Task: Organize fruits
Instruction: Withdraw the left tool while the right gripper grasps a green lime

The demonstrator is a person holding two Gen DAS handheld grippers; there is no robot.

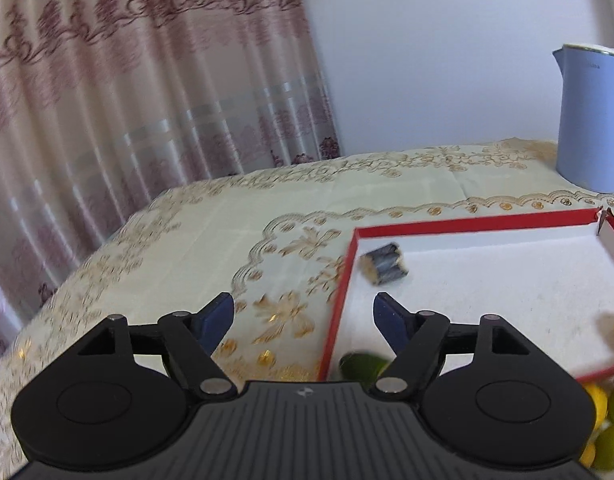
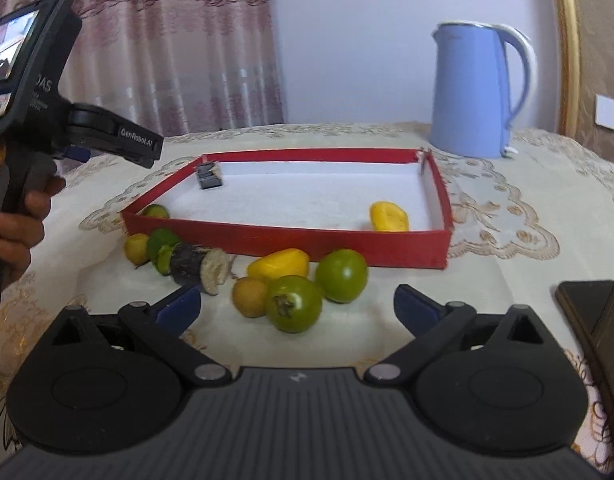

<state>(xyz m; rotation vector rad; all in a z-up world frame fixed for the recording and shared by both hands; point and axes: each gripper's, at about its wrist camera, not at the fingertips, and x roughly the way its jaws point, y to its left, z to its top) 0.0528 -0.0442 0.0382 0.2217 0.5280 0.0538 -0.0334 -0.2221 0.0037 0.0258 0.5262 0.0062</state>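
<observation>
1. We see a shallow red tray [image 2: 291,242] with a white floor on the embroidered tablecloth [image 2: 507,220]; three pieces lie inside it: a short dark cane piece [image 2: 209,176] at the far left corner, a yellow fruit [image 2: 389,217] near the right wall, and a green fruit [image 2: 155,211] tucked into the near left corner.
2. In front of the tray's near wall, the unsorted fruits lie on the cloth: a small yellow fruit [image 2: 136,248], a green lime [image 2: 161,246], a second dark cane piece [image 2: 197,268] with a pale cut end, a long yellow fruit [image 2: 279,266], a brownish round fruit [image 2: 249,296], and two green tomato-like fruits [image 2: 294,303] [image 2: 342,276], the nearer one touching the brownish fruit.
3. Our right gripper [image 2: 297,306] hovers low over this cluster with its jaws spread wide; nothing is pinched between its blue pads [image 2: 179,306].
4. Our left gripper [image 1: 303,322] is spread too and empty, pointing over the tray's left wall; in the right wrist view it appears at the left edge, held in a hand [image 2: 15,224].
5. Behind the tray's far right corner stands a light blue kettle [image 2: 473,92].
6. A dark phone-like object [image 2: 595,312] lies on the cloth at the right, and a patterned curtain [image 1: 127,100] hangs behind the table.
</observation>
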